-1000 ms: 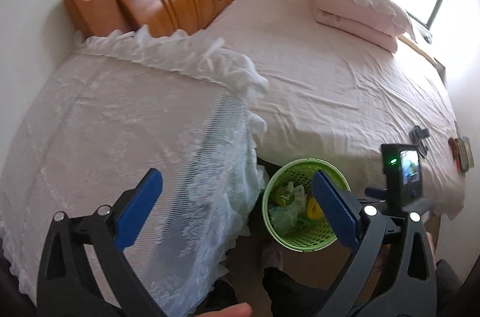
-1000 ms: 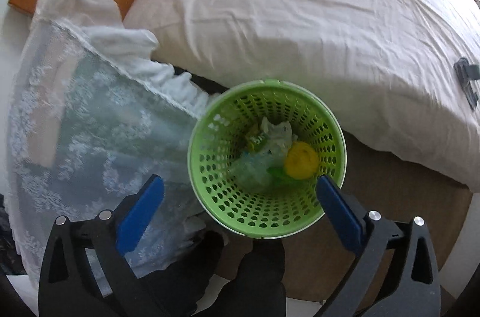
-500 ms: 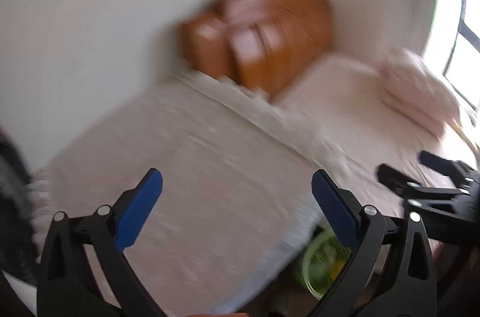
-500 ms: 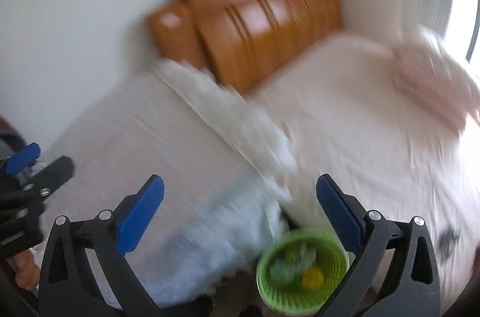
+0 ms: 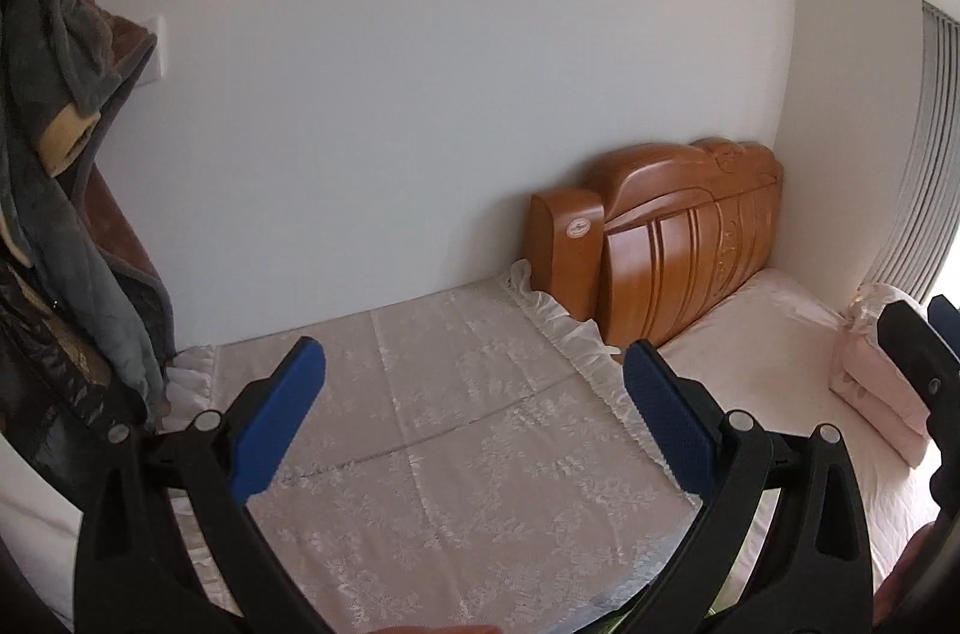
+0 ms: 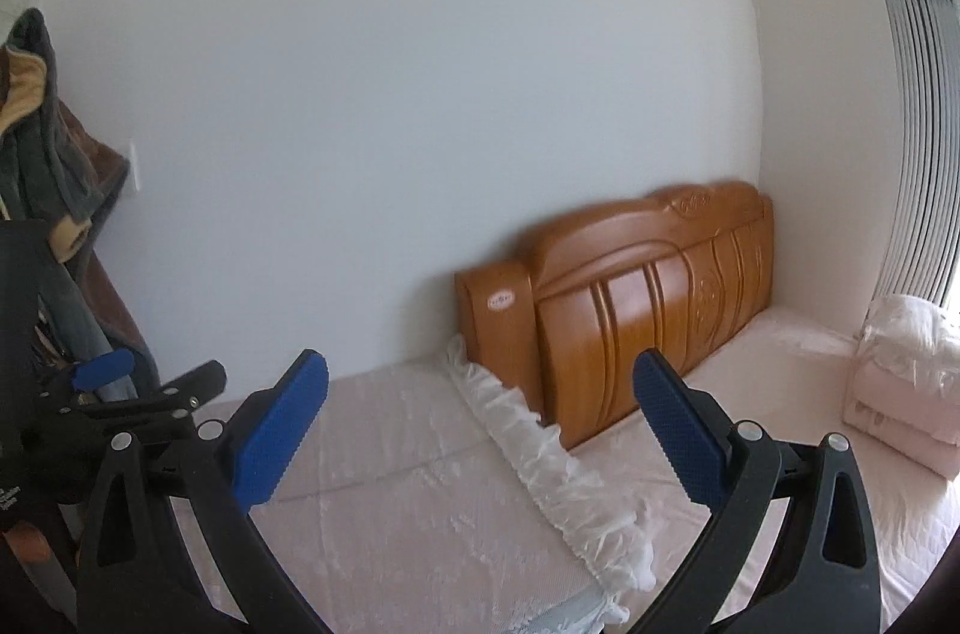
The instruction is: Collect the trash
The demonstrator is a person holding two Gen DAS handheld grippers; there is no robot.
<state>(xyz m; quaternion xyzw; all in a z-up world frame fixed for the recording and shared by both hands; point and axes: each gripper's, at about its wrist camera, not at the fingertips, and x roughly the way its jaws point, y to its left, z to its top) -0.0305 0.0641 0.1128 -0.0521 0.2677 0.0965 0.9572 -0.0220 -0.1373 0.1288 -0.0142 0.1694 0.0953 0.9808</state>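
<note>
Holding both grippers up over the lace cover (image 5: 456,460), I am seeing mostly the white wall (image 5: 420,63) ahead. My left gripper (image 5: 474,418) is standing with its blue pads (image 5: 279,424) wide apart and nothing between them. My right gripper (image 6: 480,430) is standing the same way, its pads (image 6: 678,436) spread and empty.

In the left view, the right gripper is showing at the right edge, beside the folded pink quilt (image 5: 870,394). In the right view, the left gripper is showing at the left edge, in front of the hanging clothes (image 6: 42,153).

The wooden headboard (image 5: 672,244) is leaning against the wall in the corner, with the pink bed (image 6: 798,394) running from it toward the curtain (image 6: 924,141). A white ruffle (image 6: 540,448) is edging the lace cover where it meets the bed.

As for the trash, I am seeing none of it in either view. Only a thin green sliver (image 5: 612,629) is peeking out at the bottom edge of the left view, below the lace cover; I cannot tell what it is.

A fingertip (image 5: 432,629) is showing at the bottom edge of the left view.
</note>
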